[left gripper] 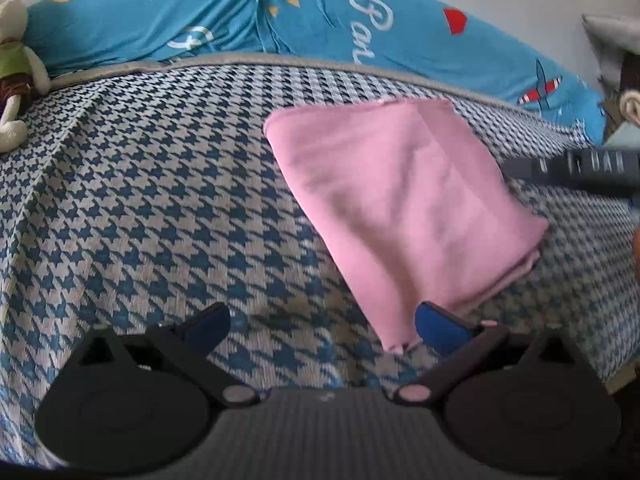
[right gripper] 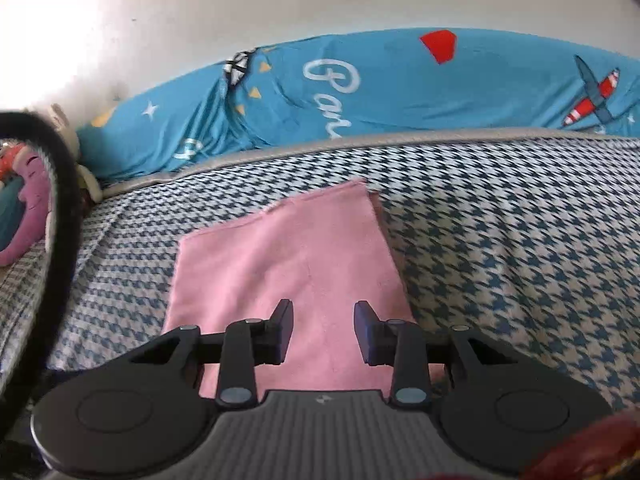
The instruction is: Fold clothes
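Pink cloth [right gripper: 288,264] is lying folded on the houndstooth bed [left gripper: 140,184], both grippers, left [left gripper: 320,332] and right [right gripper: 323,332], hovering with jaws spread and empty, so smoothing or another fold is looking next.

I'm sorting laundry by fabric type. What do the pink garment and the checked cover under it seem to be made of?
Pink garment: probably soft knit cotton or fleece, matte, with faintly fuzzy edges. Checked cover: seems a coarser woven or knitted textile, matte, its ribbed texture showing in the blue and white houndstooth.
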Demonstrator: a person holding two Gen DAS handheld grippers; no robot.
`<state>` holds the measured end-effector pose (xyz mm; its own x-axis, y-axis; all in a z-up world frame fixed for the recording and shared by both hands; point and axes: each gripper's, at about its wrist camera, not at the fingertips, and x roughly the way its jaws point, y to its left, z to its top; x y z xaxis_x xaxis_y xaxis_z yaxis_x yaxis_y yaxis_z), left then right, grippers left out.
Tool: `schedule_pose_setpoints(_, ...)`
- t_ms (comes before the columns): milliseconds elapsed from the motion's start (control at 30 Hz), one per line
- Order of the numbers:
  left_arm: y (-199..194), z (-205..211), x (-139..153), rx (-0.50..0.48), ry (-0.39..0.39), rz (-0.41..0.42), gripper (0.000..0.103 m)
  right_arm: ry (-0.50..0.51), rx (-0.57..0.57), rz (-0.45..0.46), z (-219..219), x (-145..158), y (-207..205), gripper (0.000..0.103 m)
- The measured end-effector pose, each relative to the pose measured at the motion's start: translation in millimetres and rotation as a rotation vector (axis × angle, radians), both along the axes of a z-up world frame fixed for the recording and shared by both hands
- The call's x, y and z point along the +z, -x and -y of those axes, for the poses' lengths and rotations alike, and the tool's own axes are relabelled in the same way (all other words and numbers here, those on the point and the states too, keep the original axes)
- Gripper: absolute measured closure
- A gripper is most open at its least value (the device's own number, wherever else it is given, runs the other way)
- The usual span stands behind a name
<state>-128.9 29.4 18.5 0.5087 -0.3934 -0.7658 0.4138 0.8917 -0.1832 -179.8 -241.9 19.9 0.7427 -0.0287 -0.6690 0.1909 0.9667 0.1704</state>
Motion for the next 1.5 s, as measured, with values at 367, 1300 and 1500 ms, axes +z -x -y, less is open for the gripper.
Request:
schedule_pose_setpoints(367,-17,10,-13,0.053,-0.066,0.014,0.0,-0.202,-0.08,-0.001,38,-5,11,0.07)
schedule_pose_setpoints(1300,-3,11,-12,0.118,-0.169,0.044,0.0,0.105,-0.068,-0.131,-5,-29,44,0.064)
schedule_pose_setpoints(1500,0,12,8,0.11,-0.053,0.088,0.0,0.028,-0.127,-0.064,5,-19,49,0.064)
